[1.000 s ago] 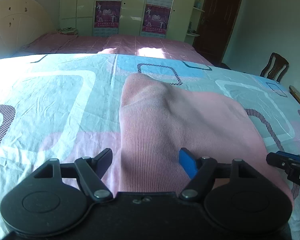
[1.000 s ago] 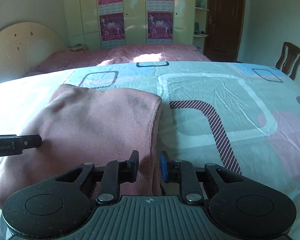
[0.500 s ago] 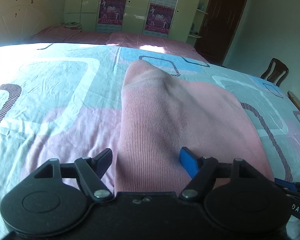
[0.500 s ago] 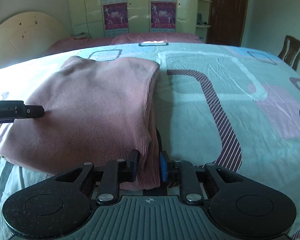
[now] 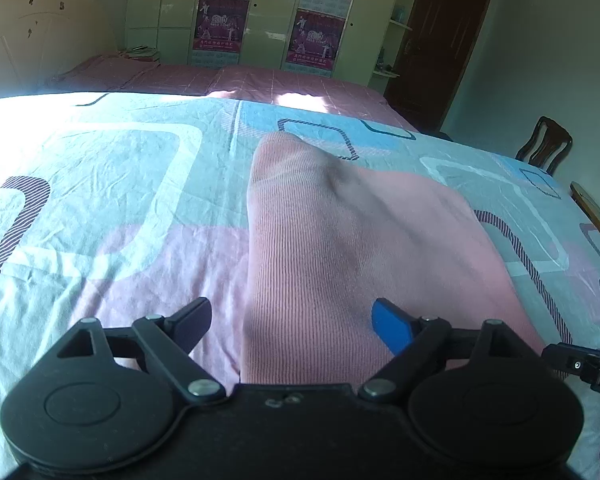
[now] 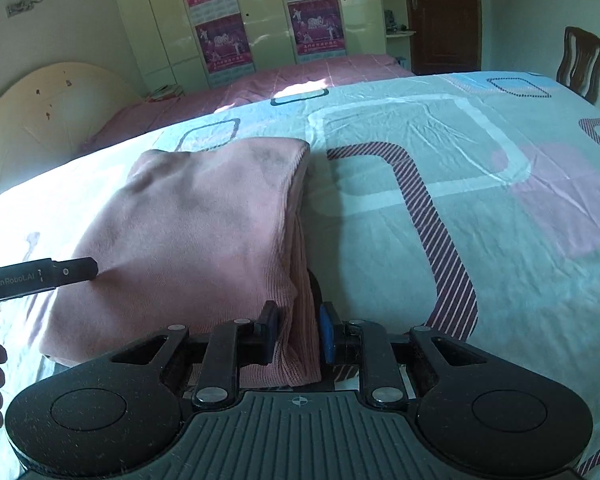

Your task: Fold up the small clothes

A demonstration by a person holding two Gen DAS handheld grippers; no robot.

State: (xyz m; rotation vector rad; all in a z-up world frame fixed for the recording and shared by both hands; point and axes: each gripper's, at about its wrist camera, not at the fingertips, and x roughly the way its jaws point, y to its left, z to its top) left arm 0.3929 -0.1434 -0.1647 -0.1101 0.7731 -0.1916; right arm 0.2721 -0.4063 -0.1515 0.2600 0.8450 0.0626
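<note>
Pink knit garment (image 6: 188, 232) looks soft and floppy (probably light), right gripper (image 6: 298, 330) pinching its lower-centre folded edge, left gripper (image 5: 290, 320) just widened, holding nothing.

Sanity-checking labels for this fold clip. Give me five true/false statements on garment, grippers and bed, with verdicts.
1. The right gripper is clamped on the near edge of the pink garment. True.
2. The left gripper pinches the garment tight. False: its jaws stand wide apart and have just been opening; the cloth lies between them, not pressed.
3. The garment lies on a patterned bedsheet of light blue, pink and striped shapes. True.
4. The garment is spread out in a single flat layer. False: the right wrist view shows stacked layers along its right edge.
5. A wooden chair stands beyond the far side of the bed. True.
</note>
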